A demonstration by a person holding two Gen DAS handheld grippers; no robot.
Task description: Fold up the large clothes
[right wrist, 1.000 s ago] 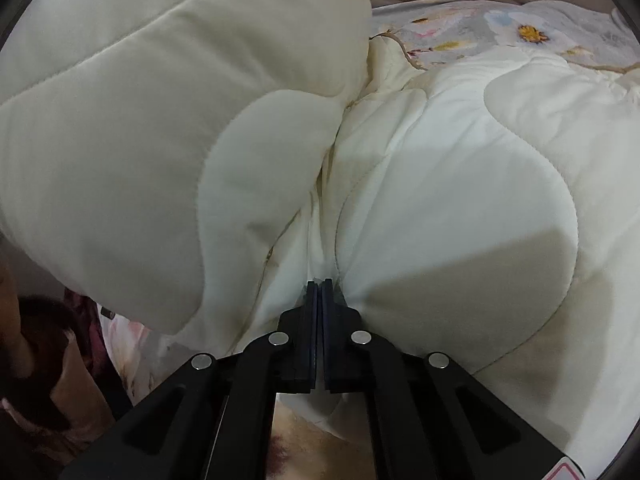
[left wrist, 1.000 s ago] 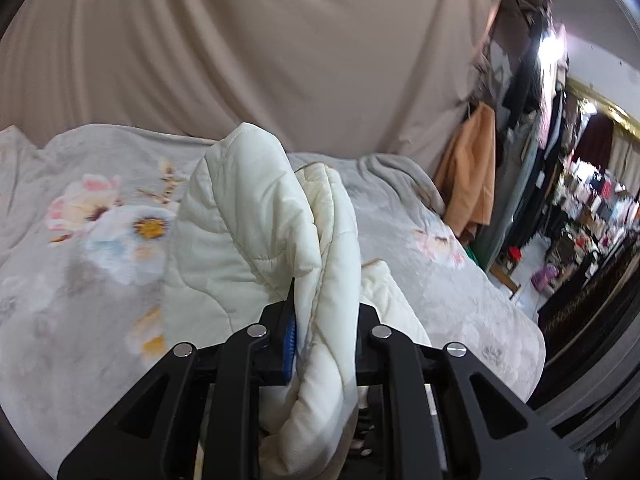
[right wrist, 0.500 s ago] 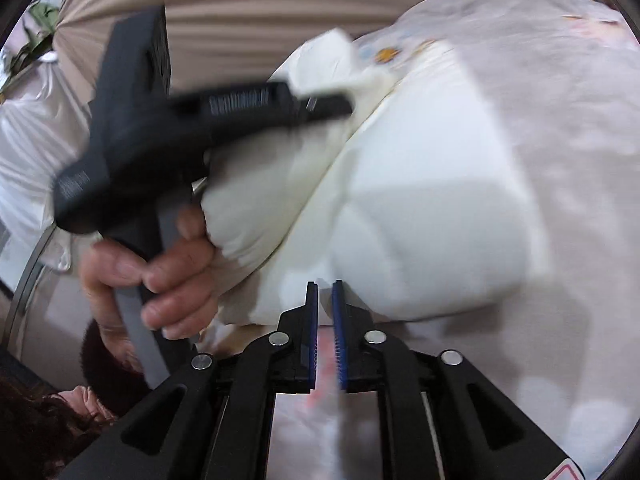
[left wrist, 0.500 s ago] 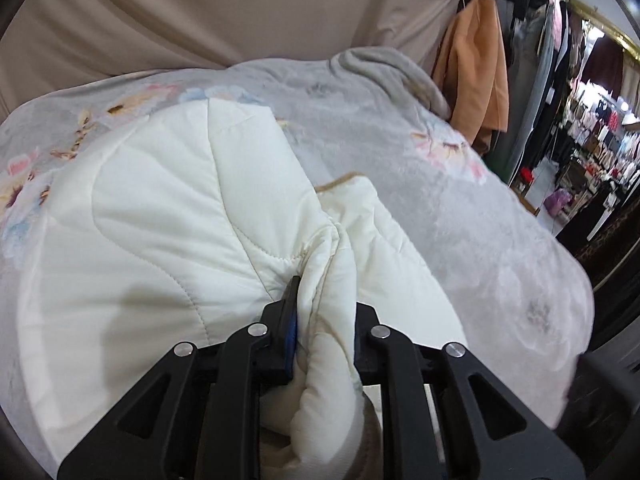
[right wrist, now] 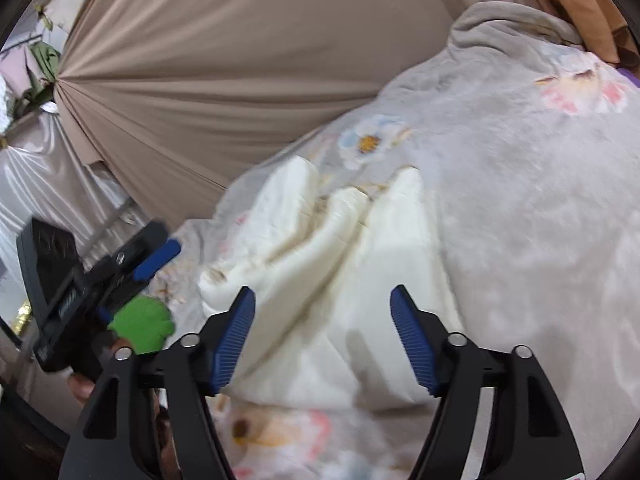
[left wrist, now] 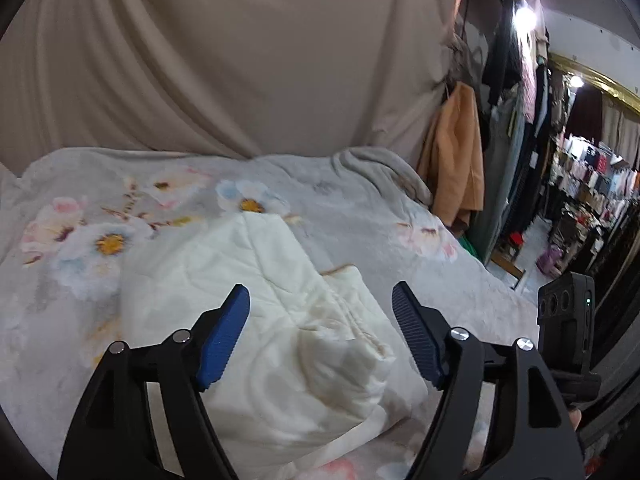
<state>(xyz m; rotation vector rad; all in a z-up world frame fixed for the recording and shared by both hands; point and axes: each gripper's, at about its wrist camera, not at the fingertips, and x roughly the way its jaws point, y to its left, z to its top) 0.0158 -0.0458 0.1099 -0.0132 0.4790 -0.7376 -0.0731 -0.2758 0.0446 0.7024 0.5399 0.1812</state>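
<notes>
A beige draped curtain (left wrist: pixel 224 56) backs a bed covered by a grey floral blanket (left wrist: pixel 360 208), with an orange coat (left wrist: pixel 456 156) and dark clothes hanging on a rack at the right edge of the left wrist view. On the blanket lies a cream quilted jacket (left wrist: pixel 280 320), folded into a thick, puffy bundle. Its padded panels carry curved stitching lines, and the layered edges show a thin tan trim where they overlap. In the right wrist view the jacket (right wrist: pixel 352 280) is blurred, its folds bunched in ridges toward the far end. The left gripper (left wrist: pixel 320 336) hangs above the jacket with its blue-padded jaws spread wide, holding nothing. The right gripper (right wrist: pixel 322 340) is likewise wide apart over the bundle and grips nothing. A green object (right wrist: pixel 144 324) shows beside the left gripper's handle.
</notes>
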